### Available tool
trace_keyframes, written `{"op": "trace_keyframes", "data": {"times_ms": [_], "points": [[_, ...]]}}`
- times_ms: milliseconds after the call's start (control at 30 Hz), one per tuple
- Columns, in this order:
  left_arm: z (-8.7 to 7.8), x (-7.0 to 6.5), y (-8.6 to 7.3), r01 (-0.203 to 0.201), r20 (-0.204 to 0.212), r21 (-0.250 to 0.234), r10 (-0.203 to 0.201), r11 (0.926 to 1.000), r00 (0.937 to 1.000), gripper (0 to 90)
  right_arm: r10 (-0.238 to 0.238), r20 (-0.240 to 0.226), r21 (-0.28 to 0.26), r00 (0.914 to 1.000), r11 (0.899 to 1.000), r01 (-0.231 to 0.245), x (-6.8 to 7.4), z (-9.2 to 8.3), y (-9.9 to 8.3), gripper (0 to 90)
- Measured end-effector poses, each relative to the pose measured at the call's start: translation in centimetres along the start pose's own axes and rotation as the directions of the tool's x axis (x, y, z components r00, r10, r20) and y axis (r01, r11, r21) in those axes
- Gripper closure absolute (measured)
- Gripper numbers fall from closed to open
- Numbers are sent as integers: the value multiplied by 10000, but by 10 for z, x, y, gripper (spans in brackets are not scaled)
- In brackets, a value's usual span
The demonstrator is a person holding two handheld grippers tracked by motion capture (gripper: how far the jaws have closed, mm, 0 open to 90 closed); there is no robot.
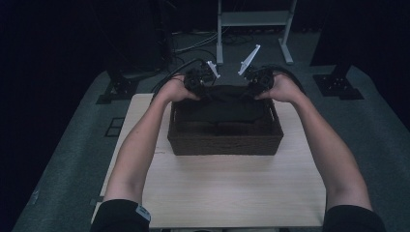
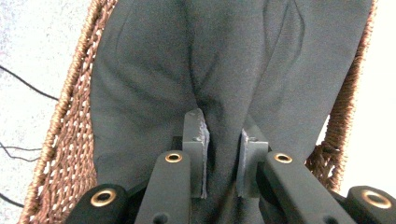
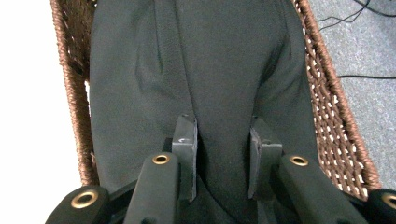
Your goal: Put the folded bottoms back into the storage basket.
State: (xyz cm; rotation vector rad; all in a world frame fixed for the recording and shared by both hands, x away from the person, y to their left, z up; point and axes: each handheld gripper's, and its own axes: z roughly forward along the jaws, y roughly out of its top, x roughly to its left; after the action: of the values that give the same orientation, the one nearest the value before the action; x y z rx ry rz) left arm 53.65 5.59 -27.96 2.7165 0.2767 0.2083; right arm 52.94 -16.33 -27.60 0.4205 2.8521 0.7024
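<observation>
The right gripper (image 3: 223, 158) pinches a fold of dark cloth (image 3: 219, 70) at bottom centre. The cloth lies inside a brown woven basket (image 3: 331, 126), whose walls run up both frame sides.

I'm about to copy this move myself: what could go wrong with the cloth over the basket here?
Each claw, left and right, pinches only a narrow fold of the cloth, so it may slip free. The cloth could snag on the basket weave. The basket sits near the table far edge; a tug might shift it.
</observation>
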Motion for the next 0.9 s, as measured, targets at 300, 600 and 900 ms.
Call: {"op": "trace_keyframes", "data": {"times_ms": [300,600,900], "points": [[11,0,-4,103,35,-37,-103,9999,9999,770,145,-67,29,9999,9999,-145,0,9,-7,685],[24,-3,-9,204,75,108,-204,9997,9998,771,219,-154,153,9996,9996,-216,2,23,-13,685],[33,-5,-13,280,-32,98,-280,9996,9996,791,270,-218,326,9994,9991,-262,3,34,-17,685]]}}
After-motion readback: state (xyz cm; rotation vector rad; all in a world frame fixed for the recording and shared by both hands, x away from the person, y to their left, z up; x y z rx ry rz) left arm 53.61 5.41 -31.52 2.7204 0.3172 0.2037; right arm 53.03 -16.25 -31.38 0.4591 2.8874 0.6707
